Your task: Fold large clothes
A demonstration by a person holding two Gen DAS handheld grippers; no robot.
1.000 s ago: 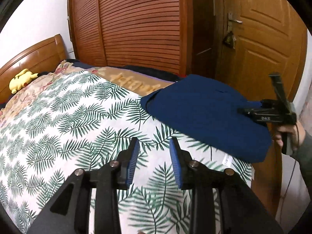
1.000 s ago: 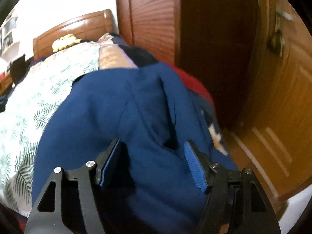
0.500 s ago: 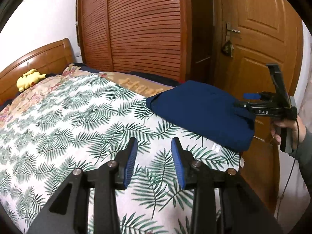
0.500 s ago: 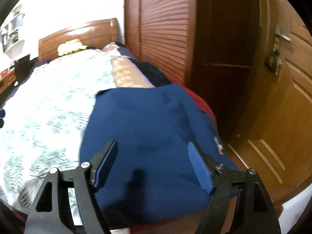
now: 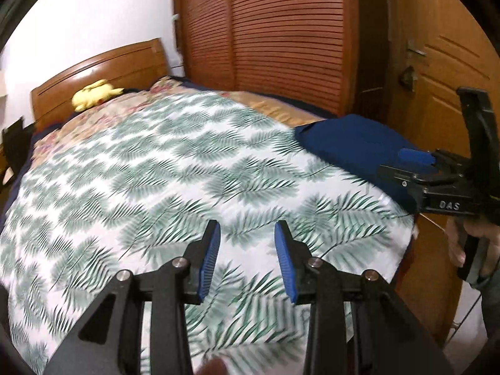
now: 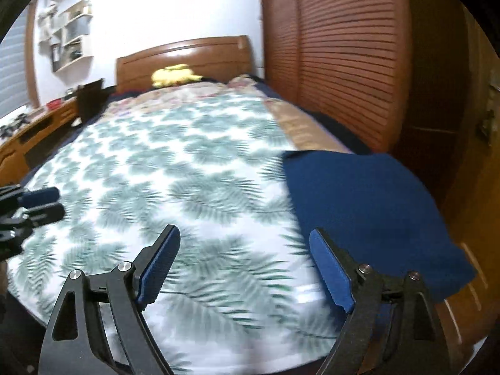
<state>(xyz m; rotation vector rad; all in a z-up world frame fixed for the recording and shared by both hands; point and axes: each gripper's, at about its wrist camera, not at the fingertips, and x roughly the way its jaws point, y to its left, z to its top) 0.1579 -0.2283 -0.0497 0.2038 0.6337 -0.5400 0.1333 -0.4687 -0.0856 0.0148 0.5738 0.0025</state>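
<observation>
The folded navy-blue cloth garment point(image 6: 362, 215) lies at the right corner of the bed's foot, on the white bedspread printed with green palm leaves point(image 5: 162, 181), its outer edge apparently overhanging (blur makes that uncertain). The left gripper point(image 5: 247, 261) has its blue pads moderately apart and empty; the right gripper point(image 6: 247, 268) gapes wide, also empty. Soft and limp, probably light, the bundle would sag if pinched singly; better gripped at two corners of its folded edge.

My right view smears the green palm-leaf bedsheet point(image 6: 193, 187) with blur; the folded navy-blue garment's point(image 6: 368, 212) far edge drops out of sight.
</observation>
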